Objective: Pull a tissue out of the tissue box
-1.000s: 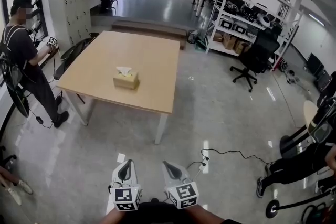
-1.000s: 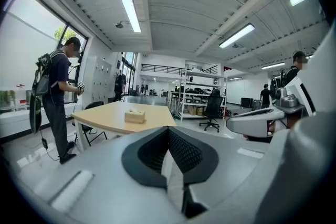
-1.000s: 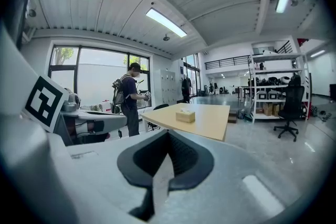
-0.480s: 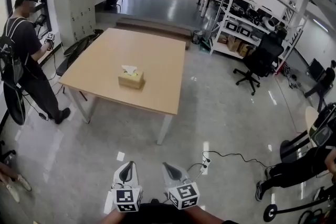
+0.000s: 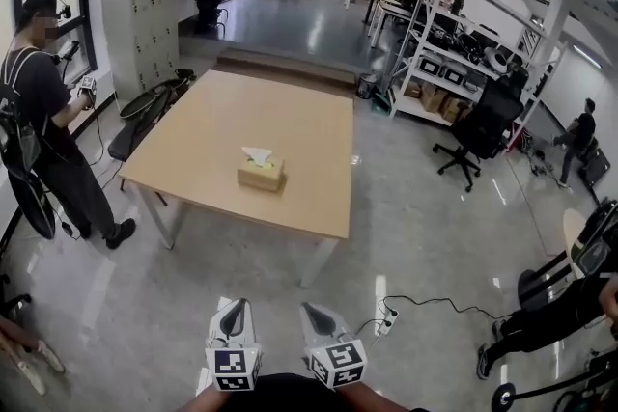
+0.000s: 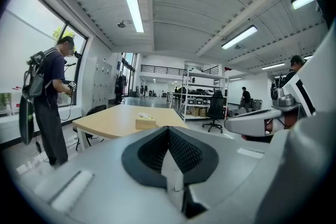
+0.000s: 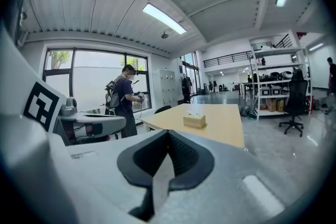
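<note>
A tan tissue box [image 5: 261, 176] with a white tissue [image 5: 258, 154] sticking up from its slot sits near the middle of a light wooden table [image 5: 203, 150], several steps ahead of me. Both grippers are held low at the bottom of the head view, far short of the table. The left gripper [image 5: 235, 306] is shut and empty, and so is the right gripper [image 5: 311, 310]. The box also shows small and distant in the left gripper view [image 6: 145, 122], beyond the left gripper [image 6: 168, 131], and in the right gripper view [image 7: 194, 120], beyond the right gripper [image 7: 168, 136].
A person with a backpack [image 5: 43, 111] stands left of the table. A black seat [image 5: 145, 106] is at the table's left side. An office chair [image 5: 478, 125] and shelves [image 5: 444, 53] stand to the right. A power strip with cable [image 5: 386, 315] lies on the floor ahead.
The table and tissue box have come nearer and slid lower and to the right in the head view. Both grippers keep their place at the bottom, still shut.
</note>
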